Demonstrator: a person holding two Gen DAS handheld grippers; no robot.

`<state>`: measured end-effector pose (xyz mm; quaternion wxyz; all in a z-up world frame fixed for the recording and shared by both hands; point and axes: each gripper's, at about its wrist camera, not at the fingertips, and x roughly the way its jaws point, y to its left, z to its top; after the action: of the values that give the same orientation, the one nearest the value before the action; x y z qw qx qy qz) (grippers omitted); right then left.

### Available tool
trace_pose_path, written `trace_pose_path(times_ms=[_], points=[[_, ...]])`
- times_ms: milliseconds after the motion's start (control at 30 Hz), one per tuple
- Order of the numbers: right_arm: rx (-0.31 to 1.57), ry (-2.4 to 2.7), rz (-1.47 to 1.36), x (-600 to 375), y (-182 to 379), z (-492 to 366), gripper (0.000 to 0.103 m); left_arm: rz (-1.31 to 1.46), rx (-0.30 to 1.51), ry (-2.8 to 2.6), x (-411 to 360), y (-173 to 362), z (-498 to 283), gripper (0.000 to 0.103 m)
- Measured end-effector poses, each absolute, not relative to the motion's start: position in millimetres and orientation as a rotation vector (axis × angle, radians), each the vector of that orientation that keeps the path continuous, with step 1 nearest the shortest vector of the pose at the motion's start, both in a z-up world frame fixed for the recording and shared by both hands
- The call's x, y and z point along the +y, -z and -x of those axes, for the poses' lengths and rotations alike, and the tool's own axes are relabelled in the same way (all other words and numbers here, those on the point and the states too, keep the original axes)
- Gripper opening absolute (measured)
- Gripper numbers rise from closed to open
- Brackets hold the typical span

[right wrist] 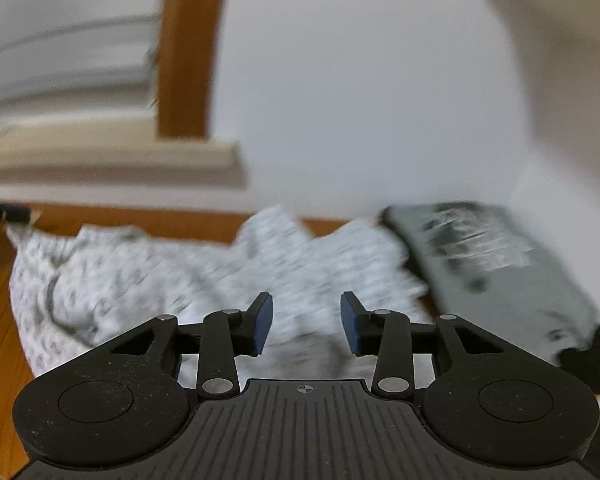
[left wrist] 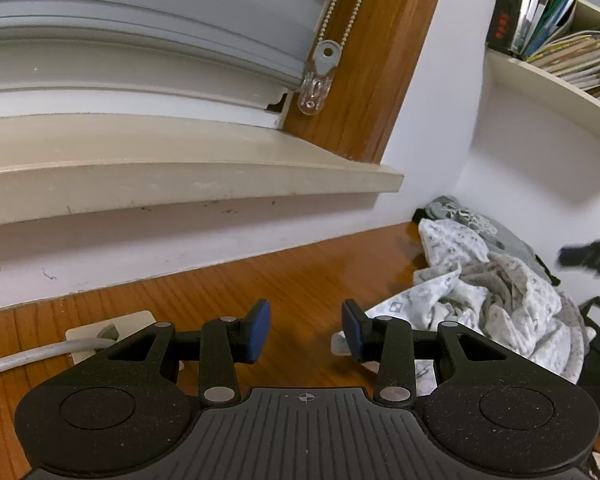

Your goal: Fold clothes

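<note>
Clothes (right wrist: 148, 280) are found crumpled on the counter (left wrist: 260, 280) beside a folded grey garment (right wrist: 496, 264), unheld, since the left gripper (left wrist: 306, 332) and right gripper (right wrist: 306, 328) are spread, empty.

A: What carries the load?
B: A wooden desk (left wrist: 260, 280) under the window sill.

A: What rests on it?
B: A crumpled white patterned garment (left wrist: 480, 304); behind it, a grey printed garment (left wrist: 496, 232); left, a cable plate (left wrist: 112, 332).
</note>
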<state>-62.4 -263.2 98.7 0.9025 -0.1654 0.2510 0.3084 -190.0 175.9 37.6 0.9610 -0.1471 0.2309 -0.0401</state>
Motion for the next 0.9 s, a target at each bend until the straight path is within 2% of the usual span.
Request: trace_pose_path(times_ms=[200,367,433,467,633,800,900], points=[[0.597,-0.651,0.279,-243.1,-35.7,50.5,0.045,0.288,0.453,0.074,171.6,-37.1,191.1,0.043],[0.581,-0.654,0.212,-242.1,-15.0,48.5,0.048,0.286,0.406,0.066,168.1,-42.7,197.4,0.043],[0.582,-0.662,0.172,-244.5,-11.0,45.3,0.050,0.283,0.397,0.066,166.3,-43.7,198.6,0.053],[0.588,-0.669,0.143,-247.4,-9.0,42.3,0.051,0.279,0.395,0.064,165.3,-43.5,198.6,0.063],[0.582,-0.671,0.089,-251.2,-6.4,34.7,0.053,0.276,0.411,0.080,161.5,-42.2,195.5,0.064],[0.554,-0.662,0.131,-249.0,-3.2,41.1,0.053,0.256,0.415,0.132,148.7,-51.5,185.6,0.074],[0.558,-0.666,0.109,-252.1,-2.8,40.1,0.053,0.242,0.430,0.176,134.6,-60.9,163.3,0.075]])
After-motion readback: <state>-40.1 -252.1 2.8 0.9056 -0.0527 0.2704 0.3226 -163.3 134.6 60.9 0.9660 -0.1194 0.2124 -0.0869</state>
